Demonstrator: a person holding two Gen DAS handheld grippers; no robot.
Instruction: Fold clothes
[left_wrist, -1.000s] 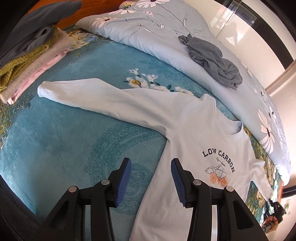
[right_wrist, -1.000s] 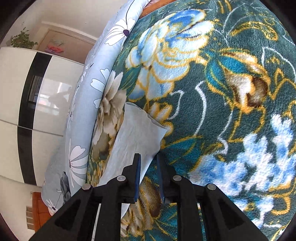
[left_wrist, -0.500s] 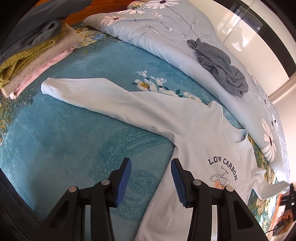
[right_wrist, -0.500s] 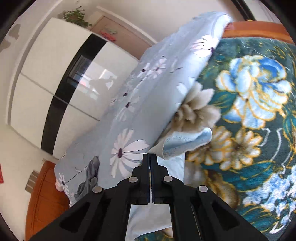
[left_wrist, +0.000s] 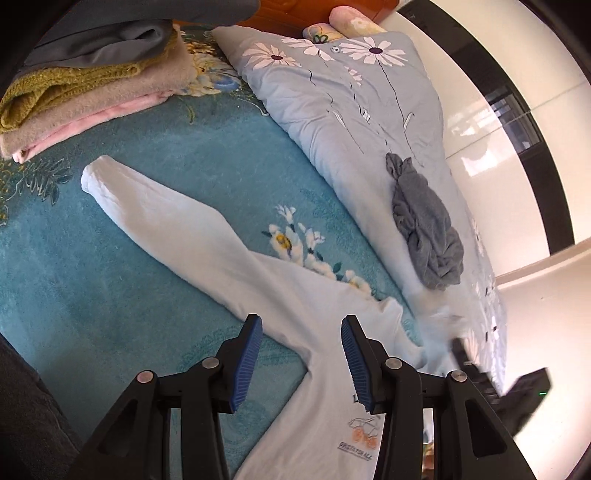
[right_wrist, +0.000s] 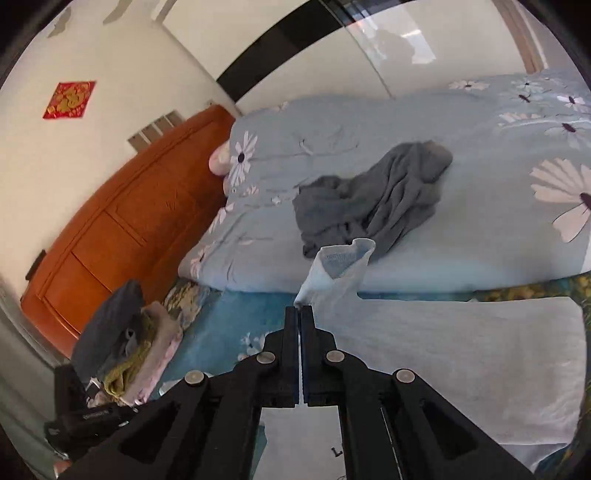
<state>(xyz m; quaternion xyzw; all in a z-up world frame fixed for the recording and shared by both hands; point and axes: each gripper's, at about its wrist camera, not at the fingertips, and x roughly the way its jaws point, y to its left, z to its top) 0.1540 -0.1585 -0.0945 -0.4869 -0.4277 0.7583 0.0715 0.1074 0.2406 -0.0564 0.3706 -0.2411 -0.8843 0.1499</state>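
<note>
A pale blue long-sleeve shirt (left_wrist: 295, 295) with a car print lies flat on the teal blanket (left_wrist: 92, 295). One sleeve stretches to the upper left and ends in a cuff (left_wrist: 96, 177). My left gripper (left_wrist: 301, 332) hovers open over the shoulder and armpit area, with nothing pinched between its blue pads. My right gripper (right_wrist: 299, 312) is shut on the other sleeve's cuff (right_wrist: 343, 258). It holds the cuff lifted above the shirt's body (right_wrist: 443, 350). In the left wrist view this lifted sleeve (left_wrist: 439, 321) is only a blur at the right.
A crumpled grey garment (left_wrist: 428, 229) (right_wrist: 369, 203) lies on the daisy-print duvet (left_wrist: 351, 110) beyond the shirt. A stack of folded clothes (left_wrist: 92, 92) (right_wrist: 129, 347) sits near the wooden headboard (right_wrist: 122, 221). A white and black wardrobe stands behind the bed.
My right gripper closed on the sleeve cuff, then lifted and swung it over toward the shirt's body. My left gripper stayed open, rolled, and shifted toward the shoulder.
</note>
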